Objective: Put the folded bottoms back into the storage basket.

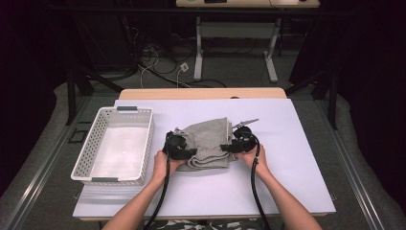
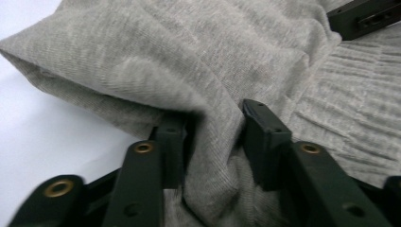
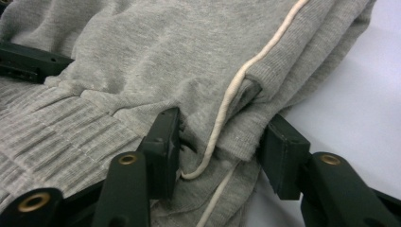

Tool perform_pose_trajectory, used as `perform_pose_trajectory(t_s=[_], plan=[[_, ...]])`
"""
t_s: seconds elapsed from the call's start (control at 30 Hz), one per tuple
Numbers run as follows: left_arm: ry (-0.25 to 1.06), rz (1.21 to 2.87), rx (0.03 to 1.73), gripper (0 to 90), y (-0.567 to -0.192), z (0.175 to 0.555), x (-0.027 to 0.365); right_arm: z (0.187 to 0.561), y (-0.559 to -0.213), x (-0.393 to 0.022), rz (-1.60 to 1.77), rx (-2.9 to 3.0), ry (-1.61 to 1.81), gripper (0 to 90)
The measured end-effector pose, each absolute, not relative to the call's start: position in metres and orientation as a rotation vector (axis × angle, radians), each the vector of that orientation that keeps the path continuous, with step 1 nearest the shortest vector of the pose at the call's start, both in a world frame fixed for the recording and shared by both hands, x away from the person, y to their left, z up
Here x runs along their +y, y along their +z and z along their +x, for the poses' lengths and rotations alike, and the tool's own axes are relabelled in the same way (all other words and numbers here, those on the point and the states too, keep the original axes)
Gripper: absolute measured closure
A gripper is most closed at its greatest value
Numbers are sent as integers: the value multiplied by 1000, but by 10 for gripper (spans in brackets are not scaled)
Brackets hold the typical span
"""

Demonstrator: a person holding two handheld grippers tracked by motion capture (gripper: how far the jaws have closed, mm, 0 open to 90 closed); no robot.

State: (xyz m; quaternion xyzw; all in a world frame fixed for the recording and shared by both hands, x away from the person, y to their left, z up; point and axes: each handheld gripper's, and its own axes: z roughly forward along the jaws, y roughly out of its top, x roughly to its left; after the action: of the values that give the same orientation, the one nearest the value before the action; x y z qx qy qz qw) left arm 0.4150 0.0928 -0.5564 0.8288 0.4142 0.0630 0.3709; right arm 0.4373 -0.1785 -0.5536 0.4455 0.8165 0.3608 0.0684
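Soft, light grey sweatshirt (image 1: 209,142) folded mid-bench, left gripper (image 2: 215,137) and right gripper (image 3: 220,142) each pinching a bunched side fold

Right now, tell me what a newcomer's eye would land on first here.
First, the folded grey sweatshirt in the middle of the white table, bunched between the left gripper and the right gripper, each clamped on one side of it. Next, the empty white basket standing at the table's left edge. Up close, a cream drawstring runs across the grey fabric.
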Motion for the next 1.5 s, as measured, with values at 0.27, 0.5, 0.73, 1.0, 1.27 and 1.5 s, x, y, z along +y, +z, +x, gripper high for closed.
perform_pose_trajectory(t_s=[0.27, 0.5, 0.73, 1.0, 1.27, 1.5], plan=[[111, 2100, 1056, 722, -558, 416, 95, 437, -554, -178, 1352, 2464, 1113, 647], [81, 2078, 1051, 735, -558, 417, 99, 436, -554, -179, 1367, 2457, 1145, 693], [69, 2072, 1038, 737, -554, 418, 103, 432, -547, -180, 1350, 2475, 1125, 704], [88, 2065, 1073, 570, -556, 421, 102, 434, -544, -183, 1335, 2416, 1111, 448], [107, 2068, 1100, 408, -557, 422, 98, 442, -552, -187, 1399, 2400, 1085, 380], [81, 2054, 1079, 607, -559, 420, 95, 440, -555, -182, 1364, 2438, 1097, 589]])
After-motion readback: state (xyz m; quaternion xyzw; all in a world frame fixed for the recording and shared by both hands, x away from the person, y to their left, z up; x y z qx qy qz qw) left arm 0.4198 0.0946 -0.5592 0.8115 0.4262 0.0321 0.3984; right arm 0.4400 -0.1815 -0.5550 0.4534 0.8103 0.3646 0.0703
